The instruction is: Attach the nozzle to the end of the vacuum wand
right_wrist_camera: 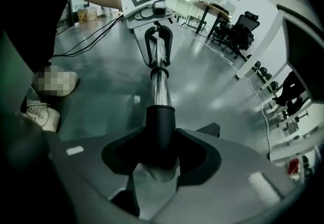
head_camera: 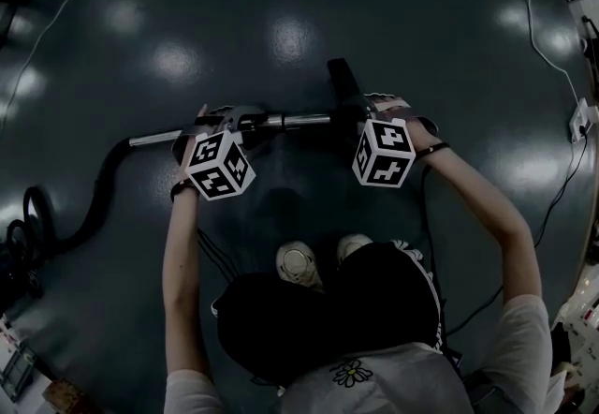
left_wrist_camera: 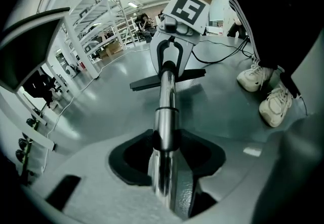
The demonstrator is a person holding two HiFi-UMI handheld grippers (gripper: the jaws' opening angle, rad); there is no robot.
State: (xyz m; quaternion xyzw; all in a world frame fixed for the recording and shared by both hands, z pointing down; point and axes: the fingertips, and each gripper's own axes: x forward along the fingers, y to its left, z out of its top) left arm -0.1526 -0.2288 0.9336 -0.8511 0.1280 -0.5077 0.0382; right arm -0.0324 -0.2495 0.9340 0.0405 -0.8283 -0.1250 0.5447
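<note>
The chrome vacuum wand (head_camera: 281, 121) is held level above the floor between both grippers. My left gripper (head_camera: 236, 118) is shut on the wand, and in the left gripper view its jaws clamp the shiny tube (left_wrist_camera: 163, 137). My right gripper (head_camera: 367, 109) is shut on the black nozzle (head_camera: 342, 80) at the wand's right end. In the right gripper view the nozzle's black neck (right_wrist_camera: 161, 124) sits between the jaws, with the chrome tube (right_wrist_camera: 160, 78) entering it. The flat nozzle head (left_wrist_camera: 167, 79) juts out sideways below the right gripper (left_wrist_camera: 171, 56).
A black hose (head_camera: 98, 192) runs from the wand's left end and curls on the dark floor at the left. The person's shoes (head_camera: 299, 262) stand just below the wand. Cables (head_camera: 552, 56) cross the floor at the right. Shelving (left_wrist_camera: 96, 40) and office chairs (right_wrist_camera: 238, 33) stand farther off.
</note>
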